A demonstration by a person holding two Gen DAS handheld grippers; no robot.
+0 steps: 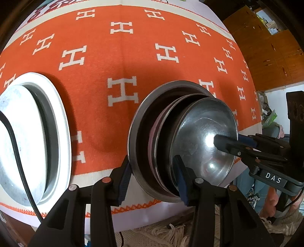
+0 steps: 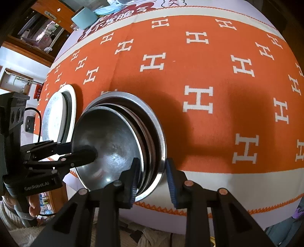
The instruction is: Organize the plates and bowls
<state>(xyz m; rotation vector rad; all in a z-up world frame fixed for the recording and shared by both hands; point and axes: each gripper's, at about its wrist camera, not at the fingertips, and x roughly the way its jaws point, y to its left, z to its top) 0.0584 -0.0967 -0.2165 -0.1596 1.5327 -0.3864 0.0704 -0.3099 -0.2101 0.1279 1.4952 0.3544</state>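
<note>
A stack of nested steel bowls point(image 1: 165, 133) sits at the near edge of the orange cloth; it also shows in the right wrist view point(image 2: 121, 133). The top steel bowl point(image 1: 205, 144) lies tilted in the stack. My left gripper point(image 1: 153, 180) is open, its jaws either side of the stack's near rim. My right gripper point(image 2: 152, 178) is open too, its jaws astride the rim from the other side. Each gripper shows in the other's view, reaching over the top bowl point(image 2: 110, 150). A white plate stack point(image 1: 34, 136) lies to the left.
The table carries an orange cloth with white H marks point(image 1: 133, 57). The white plates also show in the right wrist view point(image 2: 57, 115). A teal box point(image 2: 84, 18) sits at the far corner. Wooden cabinets point(image 1: 266, 49) stand beyond the table.
</note>
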